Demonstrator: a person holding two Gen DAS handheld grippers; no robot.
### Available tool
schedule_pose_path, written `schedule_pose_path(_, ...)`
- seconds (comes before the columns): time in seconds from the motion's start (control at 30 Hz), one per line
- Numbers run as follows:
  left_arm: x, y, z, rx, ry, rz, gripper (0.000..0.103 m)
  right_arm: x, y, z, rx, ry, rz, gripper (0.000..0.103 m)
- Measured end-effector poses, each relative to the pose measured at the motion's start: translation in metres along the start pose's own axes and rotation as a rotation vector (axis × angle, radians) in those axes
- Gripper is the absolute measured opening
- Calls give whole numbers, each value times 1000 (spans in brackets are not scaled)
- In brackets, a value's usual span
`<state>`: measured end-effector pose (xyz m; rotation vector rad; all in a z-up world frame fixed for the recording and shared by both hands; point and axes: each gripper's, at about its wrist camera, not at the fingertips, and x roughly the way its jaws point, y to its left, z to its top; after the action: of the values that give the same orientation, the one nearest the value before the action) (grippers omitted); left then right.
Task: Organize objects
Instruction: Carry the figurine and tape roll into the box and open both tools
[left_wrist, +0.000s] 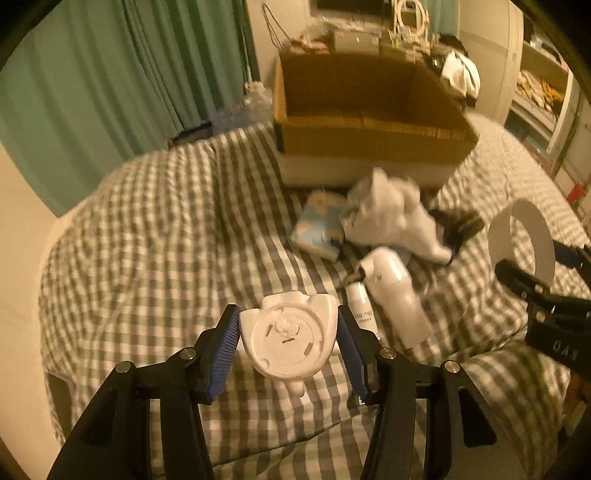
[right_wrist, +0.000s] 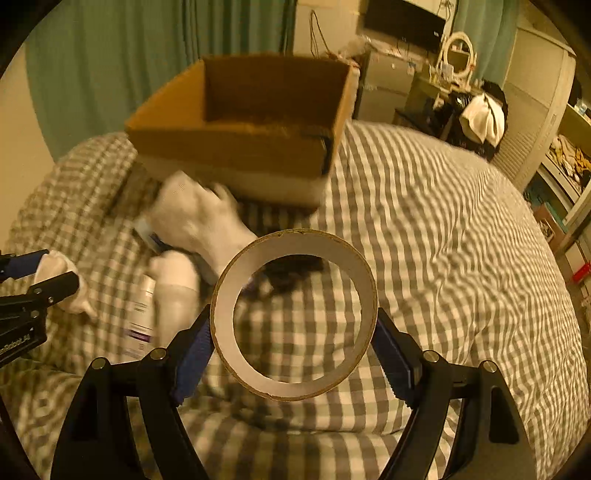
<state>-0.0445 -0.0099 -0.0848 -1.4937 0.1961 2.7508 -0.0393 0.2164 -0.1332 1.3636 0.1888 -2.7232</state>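
Left gripper (left_wrist: 288, 343) pinches a white plastic base (left_wrist: 290, 341) & right gripper (right_wrist: 293, 332) clamps a cardboard tape ring (right_wrist: 293, 317), both above the checked bed cover (right_wrist: 443, 258), open cardboard box (right_wrist: 236, 147) at far edge, clutter just near it, right side bare.
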Motion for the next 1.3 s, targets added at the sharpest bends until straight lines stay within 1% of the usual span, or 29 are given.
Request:
schedule_pose_path(0.13, -30, 10, 14, -18, -68, 0, 53, -33, 12, 13, -37, -67, 7, 80)
schedule_pose_path(0.27, -59, 18, 33, -43, -124, -16, 53, -68, 20, 28, -57, -141, 19, 80)
schedule_pose_path(0.37, -81, 20, 50, -35, -182, -38, 53, -93, 22, 43, -71, -191, 38, 80)
schedule_pose_path(0.4, -91, 21, 59, -31, -209, -45, 53, -101, 22, 48, -72, -209, 54, 80)
schedule_pose_path(0.5, -107, 22, 78, -19, -254, -61, 53, -128, 13, 66, -44, -275, 105, 80)
schedule_pose_path(0.57, -113, 23, 95, -13, -275, -68, 53, -142, 7, 82, -29, -317, 111, 80)
schedule_pose_path(0.7, -118, 27, 136, -2, -296, -72, 53, -155, 4, 112, -39, -364, 98, 80)
schedule_pose_path(0.83, -115, 28, 172, 13, -324, -52, 53, -151, 3, 142, -49, -382, 86, 80)
schedule_pose_path(0.9, -104, 27, 191, 21, -339, -49, 53, -142, 6, 157, -57, -379, 80, 80)
schedule_pose_path(0.93, -100, 25, 194, 23, -342, -50, 53, -136, 7, 164, -58, -374, 80, 80)
schedule_pose_path(0.97, -91, 23, 203, 26, -344, -60, 53, -129, 8, 171, -56, -367, 84, 80)
schedule_pose_path(1.03, -77, 22, 213, 21, -341, -83, 53, -111, 9, 184, -54, -348, 91, 80)
schedule_pose_path(1.13, -46, 19, 231, 16, -320, -104, 53, -84, 12, 200, -64, -318, 75, 80)
schedule_pose_path(1.23, -16, 13, 239, 22, -310, -105, 53, -50, 13, 206, -67, -277, 73, 80)
schedule_pose_path(1.3, 7, 6, 242, 46, -300, -88, 53, -25, 11, 207, -66, -246, 68, 80)
